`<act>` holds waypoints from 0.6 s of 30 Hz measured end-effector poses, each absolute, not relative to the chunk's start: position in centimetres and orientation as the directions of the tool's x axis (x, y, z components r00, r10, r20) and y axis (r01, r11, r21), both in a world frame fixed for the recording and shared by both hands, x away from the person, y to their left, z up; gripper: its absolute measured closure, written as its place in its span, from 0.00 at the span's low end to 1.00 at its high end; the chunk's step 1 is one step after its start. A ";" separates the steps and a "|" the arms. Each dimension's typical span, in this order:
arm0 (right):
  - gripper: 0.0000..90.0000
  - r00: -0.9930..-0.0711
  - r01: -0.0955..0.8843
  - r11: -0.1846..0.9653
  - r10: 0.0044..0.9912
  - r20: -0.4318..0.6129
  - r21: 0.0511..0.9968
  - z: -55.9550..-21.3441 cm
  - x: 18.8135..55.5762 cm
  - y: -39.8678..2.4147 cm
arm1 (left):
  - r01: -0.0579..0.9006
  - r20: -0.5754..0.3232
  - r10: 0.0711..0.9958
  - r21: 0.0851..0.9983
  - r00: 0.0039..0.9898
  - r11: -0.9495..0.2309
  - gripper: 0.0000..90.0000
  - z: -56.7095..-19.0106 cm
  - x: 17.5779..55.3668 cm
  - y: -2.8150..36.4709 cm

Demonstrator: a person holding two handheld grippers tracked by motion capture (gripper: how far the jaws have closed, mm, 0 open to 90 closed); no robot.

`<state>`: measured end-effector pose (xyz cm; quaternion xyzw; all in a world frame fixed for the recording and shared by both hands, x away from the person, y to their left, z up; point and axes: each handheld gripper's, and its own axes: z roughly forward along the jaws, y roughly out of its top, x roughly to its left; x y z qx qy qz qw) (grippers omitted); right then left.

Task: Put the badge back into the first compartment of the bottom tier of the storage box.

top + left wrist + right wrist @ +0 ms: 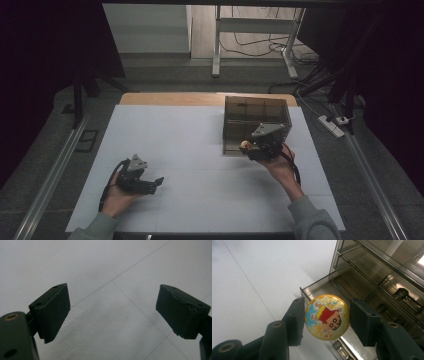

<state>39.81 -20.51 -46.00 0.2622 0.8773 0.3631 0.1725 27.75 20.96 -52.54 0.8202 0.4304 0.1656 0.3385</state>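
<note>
Setting: dim room, a pale grey-white mat (pixel 200 165) laid over a wooden table, black curtains at the sides, white desk legs and cables on the floor beyond.
Badge: round yellow glittery pin badge with a cartoon child in a red shirt (pixel 327 317); it sits edge-on between the two black pads of the right gripper (pixel 325 320), lifted off the mat and hanging just above the front lip of an open drawer. From the high view it is a small yellow-orange spot (pixel 245 144) at the front of the gripper.
Right gripper: jaws pinching the badge by its rim, one pad on each side; in the high view it (pixel 253 147) hovers at the near left corner of the box, held by the person's right hand (pixel 280 165).
Drawer: bottom smoky clear plastic drawer (pixel 324 288) pulled out toward the mat; what I can see of its inside looks bare.
Box: smoke-tinted transparent plastic drawer unit (pixel 257 117) standing at the far right of the mat; the upper drawers look pushed in.
Left gripper: jaws spread wide over bare mat with nothing between them (pixel 112 312); it (pixel 157 181) rests low at the near left, well apart from the box.
Progress: as I judge it, the drawer is open and the badge picked up and brought over; left are dropping it in, and likely pushing the drawer shut.
</note>
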 end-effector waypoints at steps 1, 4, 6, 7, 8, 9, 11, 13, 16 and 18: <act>0.52 -0.802 0.336 0.601 0.586 -0.114 0.725 -46.0 39.9 -20.4 | 0.594 -0.020 0.818 0.698 0.575 -0.400 0.14 -52.5 27.8 21.0; 0.52 -0.803 0.337 0.600 0.585 -0.111 0.726 -46.3 40.3 -20.2 | 0.594 -0.019 0.818 0.697 0.575 -0.401 0.14 -52.5 27.8 21.0; 0.52 -0.802 0.341 0.606 0.587 -0.114 0.719 -46.4 40.5 -20.0 | 0.594 -0.018 0.818 0.697 0.575 -0.402 0.14 -52.6 27.8 21.0; 0.52 -0.802 0.337 0.611 0.584 -0.121 0.717 -46.4 40.7 -19.9 | 0.595 -0.018 0.818 0.696 0.575 -0.402 0.14 -52.6 27.8 21.0; 0.52 -0.801 0.341 0.606 0.588 -0.116 0.719 -46.5 40.8 -19.8 | 0.595 -0.017 0.818 0.696 0.575 -0.403 0.14 -52.6 27.8 21.0; 0.52 -0.801 0.339 0.609 0.586 -0.119 0.717 -46.5 41.0 -19.6 | 0.595 -0.017 0.818 0.696 0.574 -0.403 0.14 -52.6 27.8 21.0; 0.52 -0.801 0.338 0.612 0.585 -0.123 0.715 -46.6 41.4 -19.3 | 0.595 -0.016 0.820 0.696 0.572 -0.402 0.14 -52.6 27.8 21.0; 0.52 -0.802 0.337 0.614 0.584 -0.124 0.714 -46.7 41.8 -19.0 | 0.597 -0.015 0.821 0.695 0.570 -0.402 0.14 -52.6 27.7 21.0; 0.52 -0.804 0.339 0.615 0.582 -0.120 0.712 -47.1 42.5 -18.4 | 0.598 -0.015 0.822 0.694 0.569 -0.401 0.14 -52.6 27.8 21.0; 0.52 -0.804 0.337 0.623 0.580 -0.129 0.706 -47.3 42.9 -18.1 | 0.598 -0.015 0.822 0.693 0.569 -0.402 0.14 -52.6 27.8 21.0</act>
